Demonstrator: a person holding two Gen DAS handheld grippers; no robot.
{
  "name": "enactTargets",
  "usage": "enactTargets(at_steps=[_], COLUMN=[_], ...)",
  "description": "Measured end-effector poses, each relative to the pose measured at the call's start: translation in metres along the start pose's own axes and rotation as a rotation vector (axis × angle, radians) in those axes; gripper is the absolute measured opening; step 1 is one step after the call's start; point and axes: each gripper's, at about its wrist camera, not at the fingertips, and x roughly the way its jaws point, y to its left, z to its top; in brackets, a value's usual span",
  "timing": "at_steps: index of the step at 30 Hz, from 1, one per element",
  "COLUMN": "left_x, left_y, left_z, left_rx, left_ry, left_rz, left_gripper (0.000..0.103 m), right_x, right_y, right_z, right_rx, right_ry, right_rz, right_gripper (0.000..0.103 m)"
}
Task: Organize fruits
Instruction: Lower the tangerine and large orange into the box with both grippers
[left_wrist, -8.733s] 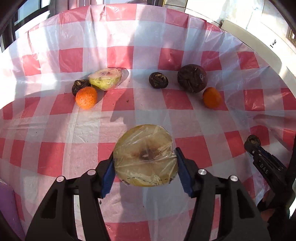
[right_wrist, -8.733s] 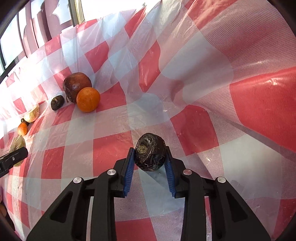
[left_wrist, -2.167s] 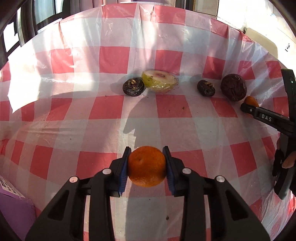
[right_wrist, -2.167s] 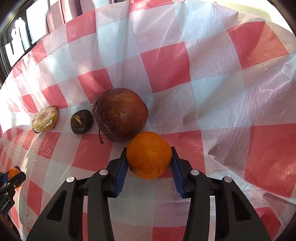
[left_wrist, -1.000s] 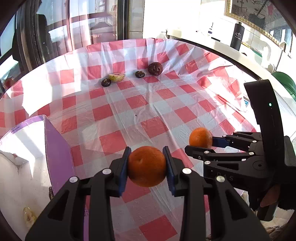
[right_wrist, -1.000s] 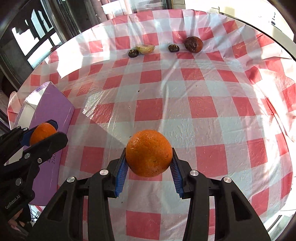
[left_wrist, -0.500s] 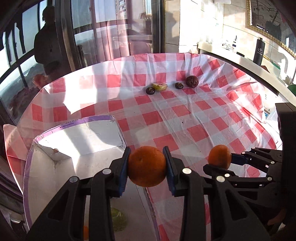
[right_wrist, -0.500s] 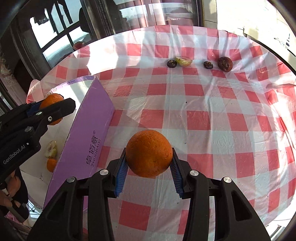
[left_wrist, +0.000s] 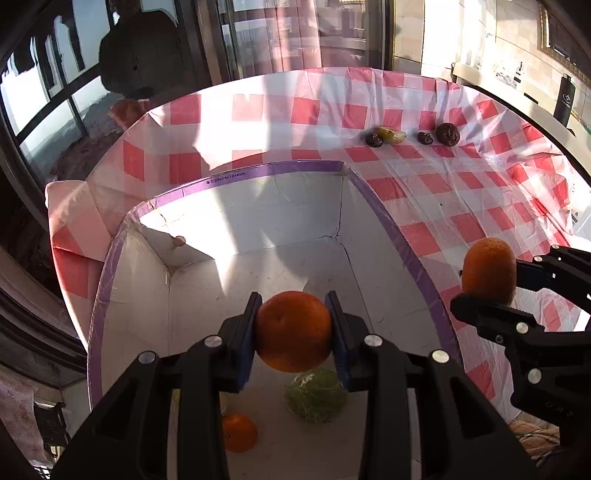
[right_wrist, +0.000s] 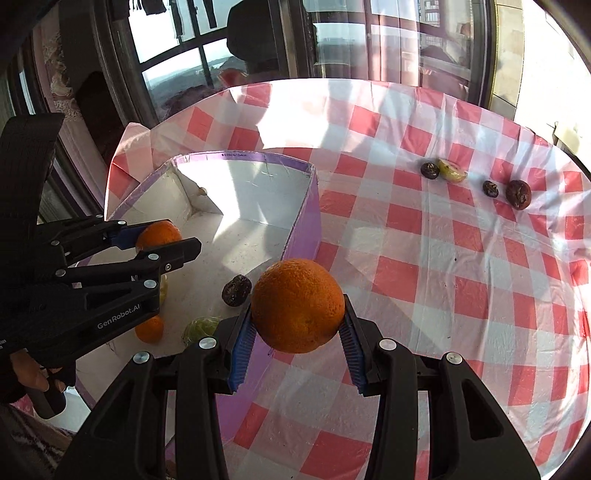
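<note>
My left gripper (left_wrist: 294, 332) is shut on an orange (left_wrist: 293, 329) and holds it above the open purple-rimmed box (left_wrist: 258, 171). My right gripper (right_wrist: 297, 338) is shut on a second orange (right_wrist: 297, 304), just right of the box's wall (right_wrist: 301, 225). That orange (left_wrist: 488, 271) also shows at the right of the left wrist view. In the box lie a small orange (left_wrist: 239, 432), a wrapped green fruit (left_wrist: 316, 395) and a dark fruit (right_wrist: 236, 290). Far across the table lie two small dark fruits (right_wrist: 429, 170) (right_wrist: 490, 189), a cut yellow fruit (right_wrist: 451, 170) and a bigger dark fruit (right_wrist: 518, 194).
The red and white checked tablecloth (right_wrist: 424, 258) covers the table. Windows and a dark seated figure (left_wrist: 140, 51) stand beyond its far edge. The box sits at the table's left end, with the cloth folded up behind it.
Both grippers have carried their oranges left to the box. My left gripper now hangs over the box's inside; my right gripper has come up beside its wall.
</note>
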Motion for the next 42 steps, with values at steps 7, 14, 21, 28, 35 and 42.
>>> enactTargets(at_steps=[7, 14, 21, 28, 35, 42], left_x=[0.014, 0.025, 0.038, 0.046, 0.050, 0.052], left_y=[0.029, 0.052, 0.056, 0.054, 0.053, 0.054], left_z=[-0.014, -0.028, -0.036, -0.039, -0.040, -0.040], left_rx=[-0.037, -0.086, -0.091, -0.081, -0.081, -0.085], left_ry=[0.089, 0.167, 0.227, 0.264, 0.277, 0.279], left_rz=[0.075, 0.103, 0.100, 0.088, 0.083, 0.083], left_gripper=[0.035, 0.035, 0.035, 0.035, 0.036, 0.040], right_x=[0.011, 0.027, 0.046, 0.050, 0.053, 0.054], right_y=[0.036, 0.070, 0.079, 0.079, 0.079, 0.079], right_z=[0.004, 0.002, -0.007, -0.008, -0.008, -0.009], right_rx=[-0.123, -0.234, -0.262, -0.277, -0.286, -0.280], right_ry=[0.023, 0.076, 0.171, 0.191, 0.195, 0.193], right_rz=[0.067, 0.126, 0.171, 0.177, 0.168, 0.167], right_gripper=[0.043, 0.043, 0.043, 0.043, 0.044, 0.046])
